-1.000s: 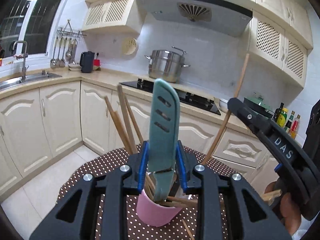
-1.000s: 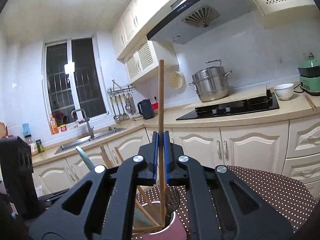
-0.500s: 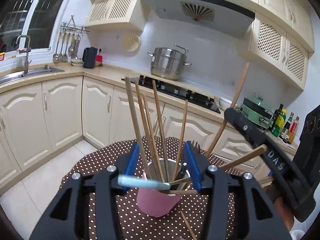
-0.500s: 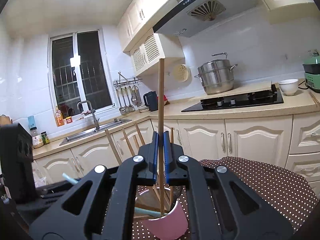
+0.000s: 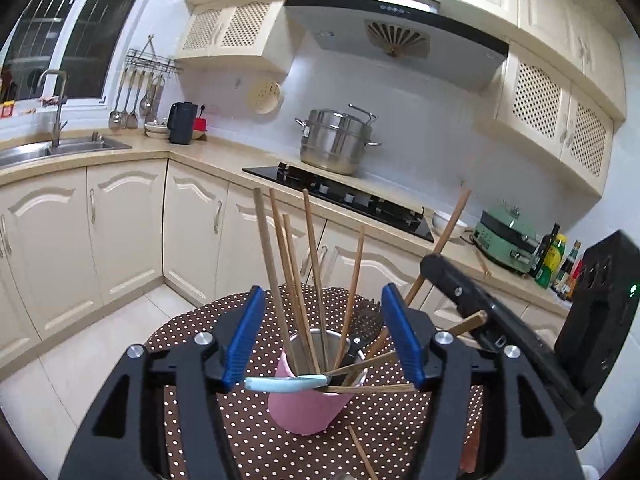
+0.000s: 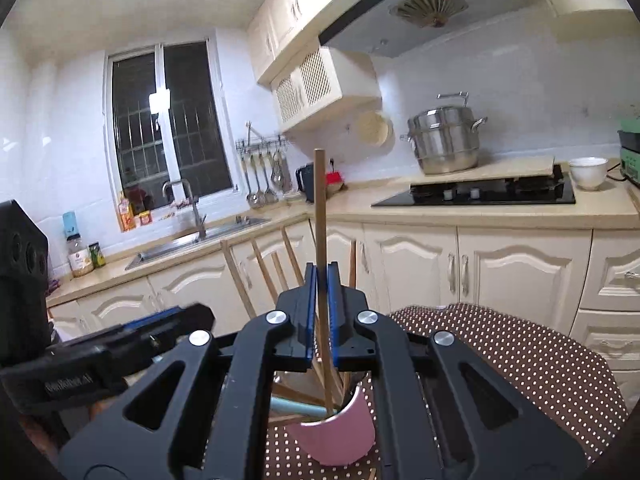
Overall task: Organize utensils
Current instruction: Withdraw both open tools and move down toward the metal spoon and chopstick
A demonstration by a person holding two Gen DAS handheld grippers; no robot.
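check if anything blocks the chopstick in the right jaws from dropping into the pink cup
Nothing solid caps the cup. The chopstick already has its lower end inside the rim, among other leaning chopsticks. A teal utensil lies across the near rim, beside its path.

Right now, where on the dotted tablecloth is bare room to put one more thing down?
Bare cloth shows behind the pink cup, toward the cabinets, and to its right in the right wrist view. In front of the cup it is crowded: a loose chopstick lies there.
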